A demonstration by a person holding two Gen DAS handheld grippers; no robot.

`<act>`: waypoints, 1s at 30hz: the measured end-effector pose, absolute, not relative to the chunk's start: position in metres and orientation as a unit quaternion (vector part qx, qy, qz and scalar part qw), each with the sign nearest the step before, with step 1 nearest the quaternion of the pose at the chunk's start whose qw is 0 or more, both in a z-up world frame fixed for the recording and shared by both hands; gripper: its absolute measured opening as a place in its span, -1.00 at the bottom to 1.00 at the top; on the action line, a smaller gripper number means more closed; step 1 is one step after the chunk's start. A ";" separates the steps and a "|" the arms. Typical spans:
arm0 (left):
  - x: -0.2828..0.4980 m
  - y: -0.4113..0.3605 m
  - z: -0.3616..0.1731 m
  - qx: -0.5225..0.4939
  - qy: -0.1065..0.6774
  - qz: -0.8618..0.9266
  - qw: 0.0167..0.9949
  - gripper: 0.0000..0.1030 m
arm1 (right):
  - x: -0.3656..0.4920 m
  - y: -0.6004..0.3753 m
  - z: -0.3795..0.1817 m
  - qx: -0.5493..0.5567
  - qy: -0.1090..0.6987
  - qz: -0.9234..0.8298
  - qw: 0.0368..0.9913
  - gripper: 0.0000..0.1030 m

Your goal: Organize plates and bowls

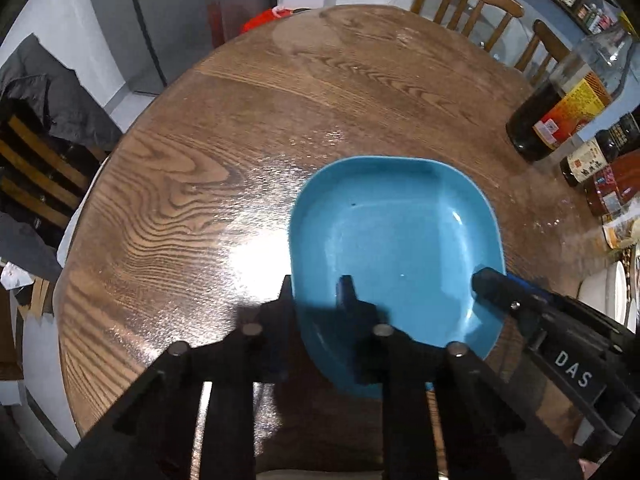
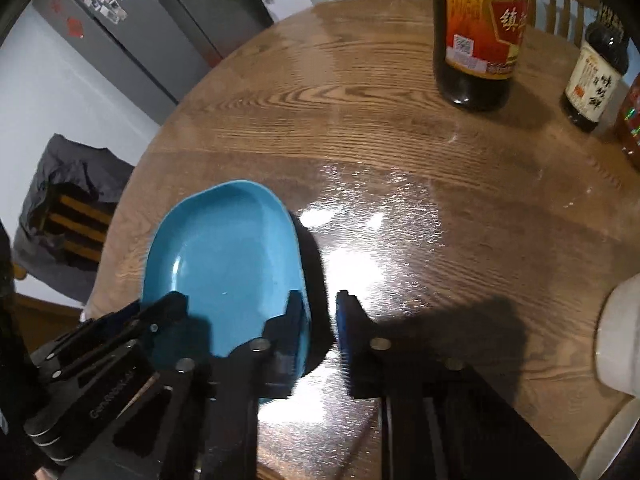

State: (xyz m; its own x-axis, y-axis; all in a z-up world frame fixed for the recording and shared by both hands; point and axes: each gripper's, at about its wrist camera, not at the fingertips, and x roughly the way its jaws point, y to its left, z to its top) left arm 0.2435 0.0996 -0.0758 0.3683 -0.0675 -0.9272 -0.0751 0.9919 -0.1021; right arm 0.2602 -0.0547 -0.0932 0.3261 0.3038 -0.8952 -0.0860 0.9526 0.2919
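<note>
Blue dish (image 1: 396,236) sits on the round wooden desk (image 1: 224,152), on the side nearest both cameras; squarish with rounded corners, shallow, nothing in it.

Left gripper (image 1: 318,292): jaws straddle the dish's left rim, one finger outside on the desk side, the other inside the basin; gap narrow, the rim between them; reads as clenched on the rim, though exact pad contact is blurred.

Right gripper (image 2: 318,308): in its own view one finger lies inside the dish, the other outside over the desk, the dish's right rim between; jaws drawn close, gripping that rim; from the left wrist view its tip comes in at the dish's right edge.

Both grippers angle steeply downward; each holds an opposite side of the same dish.

Elsewhere on the desk: large dark sauce bottle (image 2: 476,40) with yellow-red label, well apart from the dish; smaller dark bottle (image 2: 592,80) beside it; white ware (image 2: 620,340) at the right edge, partly out of view.
</note>
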 end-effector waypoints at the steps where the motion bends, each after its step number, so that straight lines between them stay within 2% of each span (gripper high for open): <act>1: 0.244 0.099 -0.075 -0.060 0.560 0.002 0.827 -0.65 | 0.260 -0.052 -0.094 0.094 0.568 0.122 0.808 -0.79; 2: 0.244 0.099 -0.075 -0.058 0.558 0.000 0.828 -0.71 | 0.259 -0.050 -0.094 0.093 0.569 0.127 0.807 -0.90; 15: 0.216 0.095 -0.037 -0.028 0.509 -0.001 0.860 -0.73 | 0.215 -0.052 -0.058 0.110 0.543 0.153 0.818 -0.90; 30: 0.119 0.105 -0.022 -0.019 0.494 0.027 0.869 -0.71 | 0.122 -0.035 -0.054 0.112 0.545 0.194 0.808 -0.88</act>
State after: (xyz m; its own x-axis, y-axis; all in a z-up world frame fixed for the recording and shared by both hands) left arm 0.1191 0.1054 -0.0224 0.5114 0.0287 -0.8588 -0.0654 0.9978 -0.0056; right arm 0.1222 -0.0350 -0.0540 0.3304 0.4345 -0.8379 -0.1909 0.9002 0.3915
